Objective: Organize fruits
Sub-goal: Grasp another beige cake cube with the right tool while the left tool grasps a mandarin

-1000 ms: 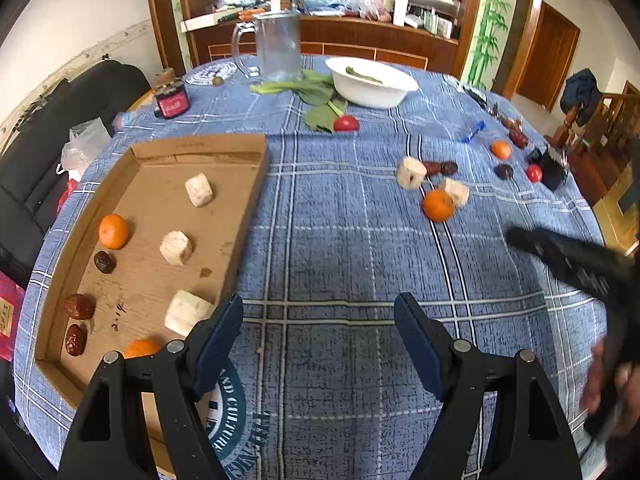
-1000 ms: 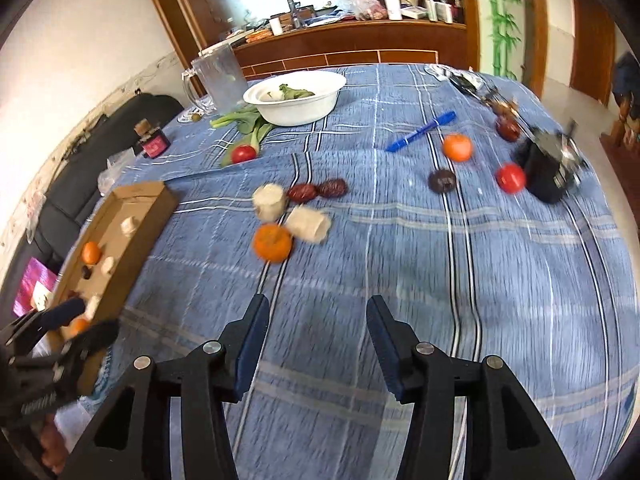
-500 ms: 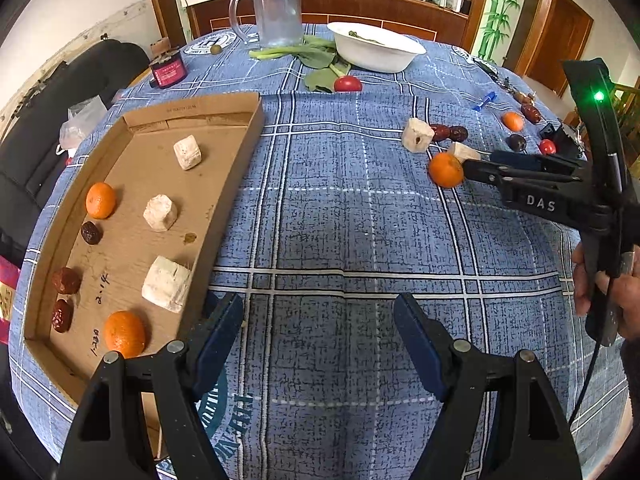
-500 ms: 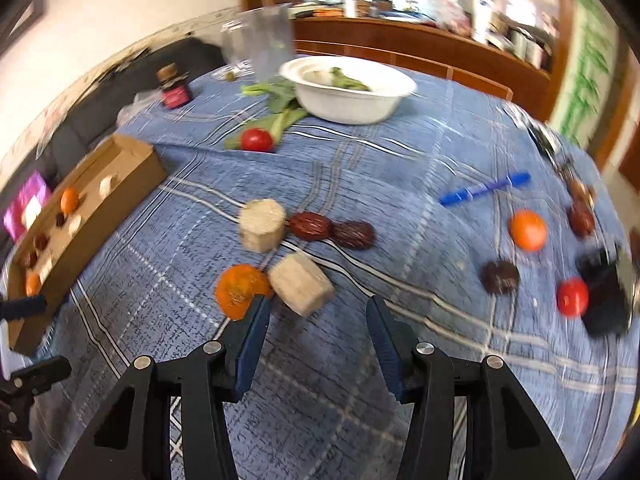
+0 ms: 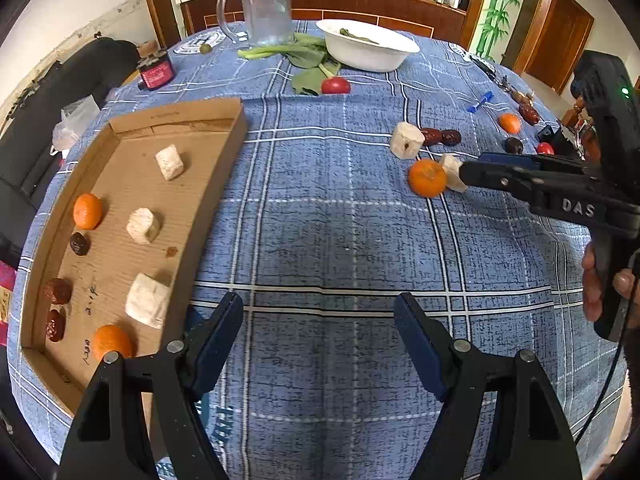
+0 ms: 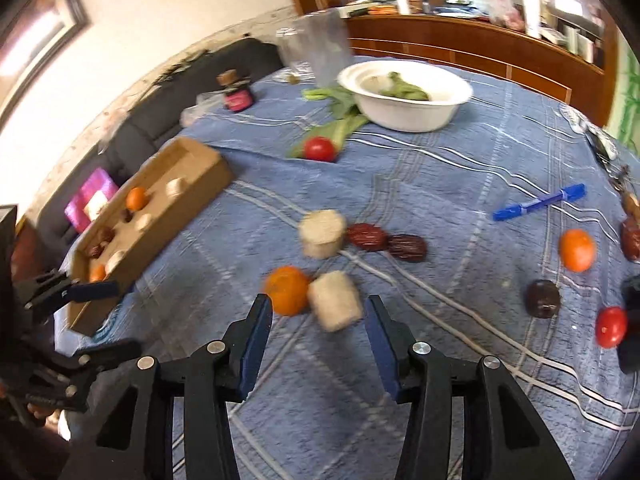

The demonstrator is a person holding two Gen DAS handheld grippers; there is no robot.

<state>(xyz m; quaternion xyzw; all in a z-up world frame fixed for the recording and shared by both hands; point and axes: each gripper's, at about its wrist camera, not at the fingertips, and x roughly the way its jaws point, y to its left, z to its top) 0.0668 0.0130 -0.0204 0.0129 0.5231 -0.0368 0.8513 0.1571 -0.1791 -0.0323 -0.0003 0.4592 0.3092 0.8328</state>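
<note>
The right gripper [image 6: 318, 316] is closing around the pale chunk [image 6: 334, 306] beside the orange [image 6: 287, 290], not yet touching, while the left gripper [image 5: 318, 328] stays wide open and empty near the cardboard tray [image 5: 224, 148].

Cardboard tray [image 5: 224, 148] left on the tablecloth [image 5: 320, 240], bowl [image 5: 368, 50] behind, loose tangerine [image 5: 427, 178] right.

The left gripper [image 5: 318, 336] hangs tilted down, its jaws wide apart and empty. The right gripper [image 6: 318, 318], gripped by a hand [image 5: 600, 284], angles down, jaws closing.
</note>
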